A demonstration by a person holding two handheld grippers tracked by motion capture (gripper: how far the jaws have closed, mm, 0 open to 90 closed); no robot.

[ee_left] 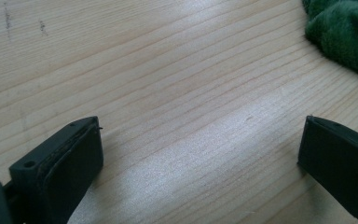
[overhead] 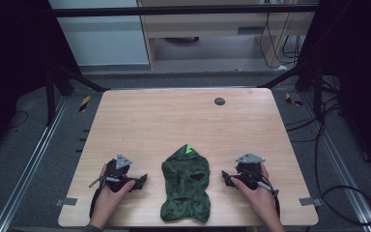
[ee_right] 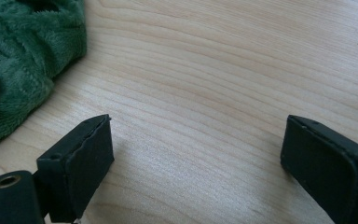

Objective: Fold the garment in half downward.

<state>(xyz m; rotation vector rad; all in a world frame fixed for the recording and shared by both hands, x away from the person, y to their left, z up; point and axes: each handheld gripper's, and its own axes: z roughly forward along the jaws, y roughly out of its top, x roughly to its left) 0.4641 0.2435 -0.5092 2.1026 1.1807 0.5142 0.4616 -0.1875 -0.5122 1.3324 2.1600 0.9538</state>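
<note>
Green fleece garment (overhead: 185, 184) lies between both wide-spread claws on table (overhead: 174, 121).

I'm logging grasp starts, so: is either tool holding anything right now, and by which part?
Nothing is held. The left tool and right tool both stand open over bare table, on either side of the green fleece garment, touching none of it.

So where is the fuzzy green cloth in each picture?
High view: the green fleece cloth lies near the table's front edge, between the two grippers.
Left gripper view: top right corner.
Right gripper view: upper left.
Shared landmark: the light wooden table under it.
</note>
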